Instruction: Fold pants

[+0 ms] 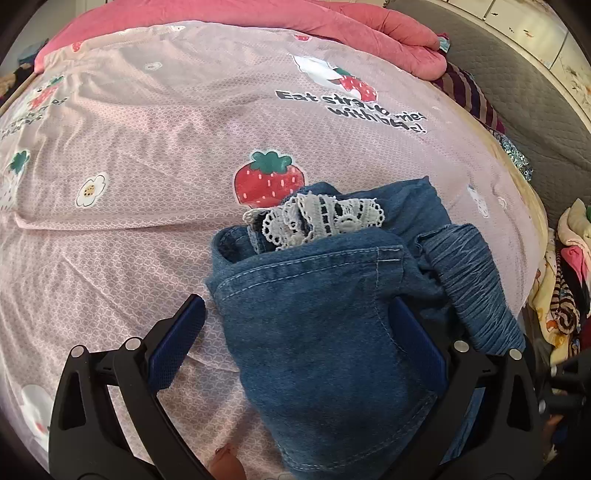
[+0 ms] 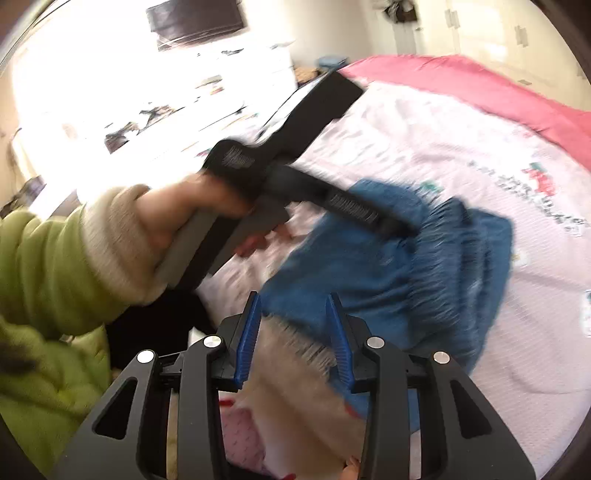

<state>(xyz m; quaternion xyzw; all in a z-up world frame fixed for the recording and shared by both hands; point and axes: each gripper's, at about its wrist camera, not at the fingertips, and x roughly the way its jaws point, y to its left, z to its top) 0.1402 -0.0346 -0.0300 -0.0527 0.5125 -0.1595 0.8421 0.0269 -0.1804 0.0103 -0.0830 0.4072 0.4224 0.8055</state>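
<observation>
Blue denim pants (image 1: pixel 325 317) with a white lace trim (image 1: pixel 317 218) lie bunched and partly folded on the pink strawberry bedsheet (image 1: pixel 129 177). My left gripper (image 1: pixel 295 301) points down over them with its jaws wide. The denim lies between the pads; the left pad (image 1: pixel 177 343) stands apart from the cloth and the right pad (image 1: pixel 417 350) is against it. In the blurred right wrist view the pants (image 2: pixel 388 266) sit ahead of my right gripper (image 2: pixel 293 297). Its jaws are partly open, with only sheet and the denim's edge behind the gap. A hand (image 2: pixel 173 218) in a green sleeve holds the left gripper (image 2: pixel 391 227) over the denim.
A pink quilt (image 1: pixel 332 22) is heaped at the far side of the bed. A striped garment (image 1: pixel 469 96) and a pile of clothes (image 1: pixel 569 280) lie off the bed's right edge. A bright window (image 2: pixel 110 74) fills the upper left of the right wrist view.
</observation>
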